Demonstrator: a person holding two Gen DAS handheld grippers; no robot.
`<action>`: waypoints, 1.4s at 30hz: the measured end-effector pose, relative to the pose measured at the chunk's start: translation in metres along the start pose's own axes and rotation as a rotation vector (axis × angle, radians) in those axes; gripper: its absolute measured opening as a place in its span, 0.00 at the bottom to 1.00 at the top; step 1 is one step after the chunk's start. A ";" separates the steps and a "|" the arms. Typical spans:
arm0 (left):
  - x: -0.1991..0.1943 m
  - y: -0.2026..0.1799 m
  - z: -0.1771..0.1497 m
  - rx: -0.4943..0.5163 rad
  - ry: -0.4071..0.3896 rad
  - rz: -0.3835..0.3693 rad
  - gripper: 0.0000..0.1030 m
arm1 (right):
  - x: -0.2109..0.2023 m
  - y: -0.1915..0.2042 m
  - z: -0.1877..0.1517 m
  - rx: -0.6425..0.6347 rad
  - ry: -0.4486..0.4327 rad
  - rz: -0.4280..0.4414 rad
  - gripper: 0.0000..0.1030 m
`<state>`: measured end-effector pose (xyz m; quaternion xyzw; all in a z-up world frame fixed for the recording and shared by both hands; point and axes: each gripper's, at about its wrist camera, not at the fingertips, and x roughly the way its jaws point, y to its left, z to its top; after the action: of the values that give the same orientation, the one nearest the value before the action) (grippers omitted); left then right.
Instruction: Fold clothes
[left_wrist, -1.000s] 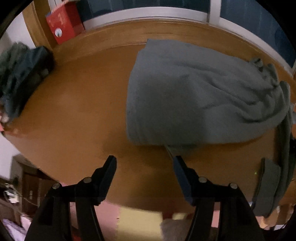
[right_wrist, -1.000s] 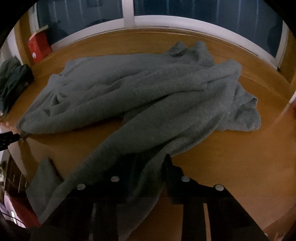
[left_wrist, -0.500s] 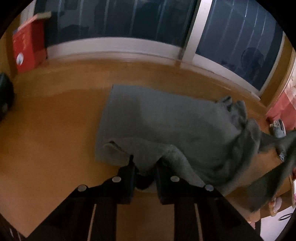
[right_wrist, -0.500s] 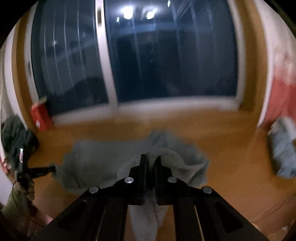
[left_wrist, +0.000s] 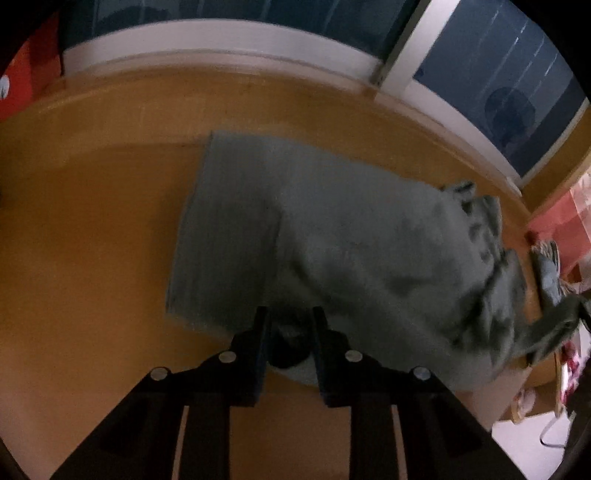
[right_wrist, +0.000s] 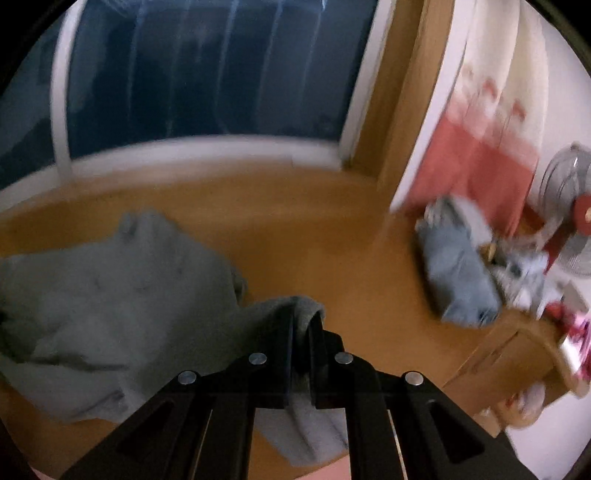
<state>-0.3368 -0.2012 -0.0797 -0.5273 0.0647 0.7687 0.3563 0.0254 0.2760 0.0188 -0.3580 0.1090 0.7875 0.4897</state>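
Now the left hand-held gripper (left_wrist: 287, 317) is pinching the near edge of the grey sweater (left_wrist: 332, 229) lying on the bench (left_wrist: 81, 240), while the right hand-held gripper (right_wrist: 301, 317) is gripping its bunched sleeve.

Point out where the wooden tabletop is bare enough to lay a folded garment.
Bare wood lies left of the grey fleece garment, toward the red box, and between the garment and the crumpled light-blue cloth. The table's right end is crowded with clutter. Both the left gripper and right gripper pinch the garment.
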 end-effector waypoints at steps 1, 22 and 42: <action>-0.001 0.000 -0.006 0.002 0.006 0.007 0.19 | 0.008 0.000 -0.004 0.003 0.013 0.015 0.07; -0.032 -0.034 -0.064 0.023 -0.057 0.091 0.81 | 0.055 0.010 -0.012 -0.010 0.078 0.123 0.07; -0.097 -0.029 -0.087 -0.115 -0.163 -0.027 0.04 | -0.036 -0.043 -0.022 0.205 -0.095 0.209 0.07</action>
<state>-0.2341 -0.2679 -0.0262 -0.4835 -0.0157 0.8066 0.3397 0.0819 0.2608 0.0346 -0.2551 0.2020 0.8351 0.4435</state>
